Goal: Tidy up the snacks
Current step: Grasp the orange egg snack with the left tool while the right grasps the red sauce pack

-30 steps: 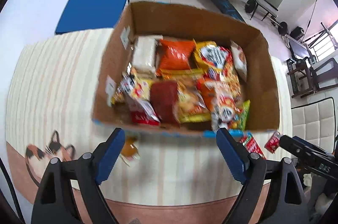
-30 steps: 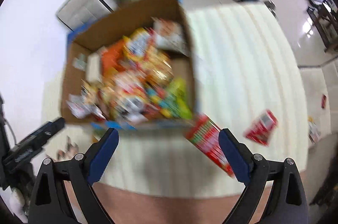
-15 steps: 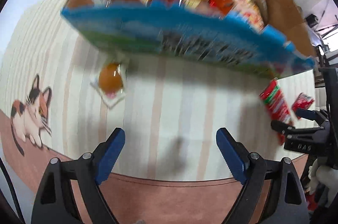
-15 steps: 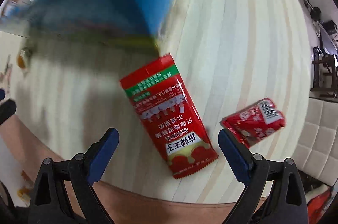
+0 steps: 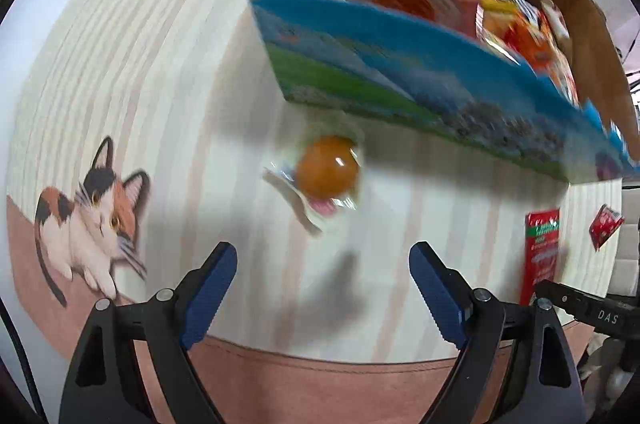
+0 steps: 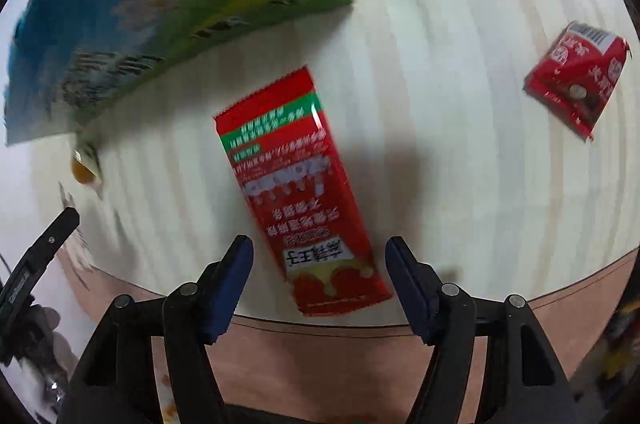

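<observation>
A cardboard box [image 5: 400, 64] with a blue and green printed side holds several snack packets. A clear packet with an orange ball-shaped snack [image 5: 326, 168] lies on the striped mat just in front of the box. My left gripper [image 5: 322, 284] is open and empty, a little short of that packet. A long red snack packet [image 6: 300, 192] lies on the mat; my right gripper [image 6: 320, 268] is open, its jaws either side of the packet's near end without touching. A small red packet [image 6: 576, 72] lies at the far right. The box side also shows in the right wrist view [image 6: 172, 8].
The mat [image 5: 140, 64] has a cat picture [image 5: 88, 212] at the left and a brown border near me. In the left wrist view the long red packet [image 5: 540, 248] and small red packet [image 5: 606, 230] lie at the right, beside the right gripper's black arm [image 5: 588, 308].
Both grippers have dropped low toward the mat. The left one closed in on the orange snack packet; the right one came down over the long red packet and its jaws narrowed slightly.
</observation>
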Available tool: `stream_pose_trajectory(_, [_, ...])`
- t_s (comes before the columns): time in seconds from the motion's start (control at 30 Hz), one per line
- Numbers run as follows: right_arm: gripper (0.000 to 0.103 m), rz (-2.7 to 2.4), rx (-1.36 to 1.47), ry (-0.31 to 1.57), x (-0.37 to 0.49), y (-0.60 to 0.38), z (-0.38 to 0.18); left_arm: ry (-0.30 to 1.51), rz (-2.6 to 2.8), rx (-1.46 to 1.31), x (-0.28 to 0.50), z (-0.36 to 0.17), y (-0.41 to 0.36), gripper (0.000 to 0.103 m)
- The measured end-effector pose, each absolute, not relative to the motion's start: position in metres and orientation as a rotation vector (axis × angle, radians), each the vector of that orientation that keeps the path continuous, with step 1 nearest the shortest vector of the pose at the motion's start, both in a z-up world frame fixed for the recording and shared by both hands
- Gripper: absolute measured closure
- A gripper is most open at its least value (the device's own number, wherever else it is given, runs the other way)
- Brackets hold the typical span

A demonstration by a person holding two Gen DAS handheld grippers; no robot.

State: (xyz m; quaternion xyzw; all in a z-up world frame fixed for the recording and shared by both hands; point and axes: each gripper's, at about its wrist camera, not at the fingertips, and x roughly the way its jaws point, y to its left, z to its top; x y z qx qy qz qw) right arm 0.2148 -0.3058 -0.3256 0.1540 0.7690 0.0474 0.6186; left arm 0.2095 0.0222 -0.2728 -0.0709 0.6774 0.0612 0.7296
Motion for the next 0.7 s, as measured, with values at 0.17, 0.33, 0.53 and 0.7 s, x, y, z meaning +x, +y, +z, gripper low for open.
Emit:
stream_pose_trajectory(0.17, [0.026,0.113,0.362,1.718,0.220,-0.298,-0.316,1.540,0.066,-0.175,0.235,-0.281,0.042,0.015])
stream_pose_trajectory(0.33, [0.026,0.118,0.278,1.722,0.235,-0.279,-0.319,1.586,0.007,-0.071,0.260,-0.296,0.030,0.015])
stream_pose_trajectory(0.53, [0.026,0.091,0.223,1.739,0.240,-0.273,-0.334,1.623,-0.021,-0.037,0.275,-0.315,0.019,0.020])
stream_pose_trajectory(0.7, [0.027,0.073,0.191,1.721,0.234,-0.255,-0.338,1.611,-0.012,-0.039,0.261,-0.319,0.024,0.044])
